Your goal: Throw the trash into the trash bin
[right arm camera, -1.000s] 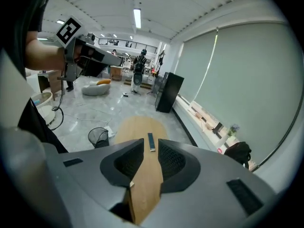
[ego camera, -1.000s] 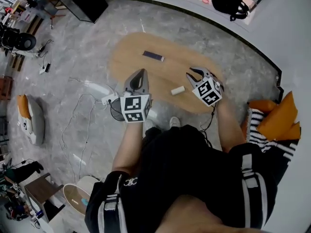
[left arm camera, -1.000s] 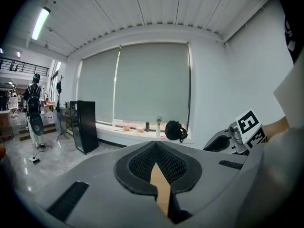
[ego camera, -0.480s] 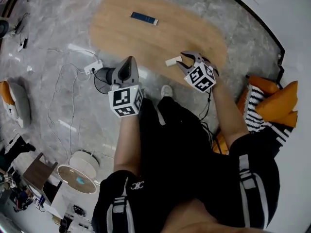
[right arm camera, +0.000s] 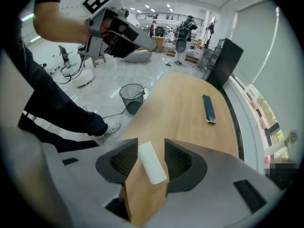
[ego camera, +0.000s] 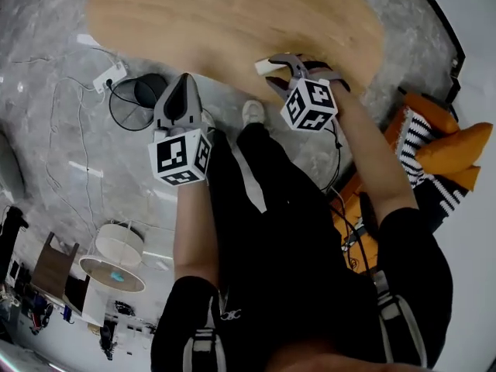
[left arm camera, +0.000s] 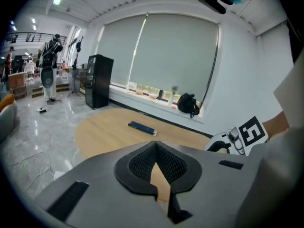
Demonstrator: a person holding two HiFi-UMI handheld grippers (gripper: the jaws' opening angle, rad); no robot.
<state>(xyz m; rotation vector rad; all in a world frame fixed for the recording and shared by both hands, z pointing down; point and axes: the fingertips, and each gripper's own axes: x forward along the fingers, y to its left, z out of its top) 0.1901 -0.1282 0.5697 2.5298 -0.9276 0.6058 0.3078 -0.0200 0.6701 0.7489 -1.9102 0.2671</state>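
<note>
Lower over wooden table [right arm camera: 185, 108]: right gripper [right arm camera: 151, 146] opening astride trash [right arm camera: 152, 164], left gripper [left arm camera: 156, 144] seemingly shut.

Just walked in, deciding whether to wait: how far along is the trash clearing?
Done: nothing that shows. In hand: the right gripper, jaws having just been opening, straddles a white scrap on the wooden table without gripping it. Left: close on it and carry it to the mesh trash bin on the floor beside the table. A dark blue flat item also lies on the table.

White trash [right arm camera: 152, 163] on table [right arm camera: 190, 108], mesh bin [right arm camera: 132, 98] beside
</note>
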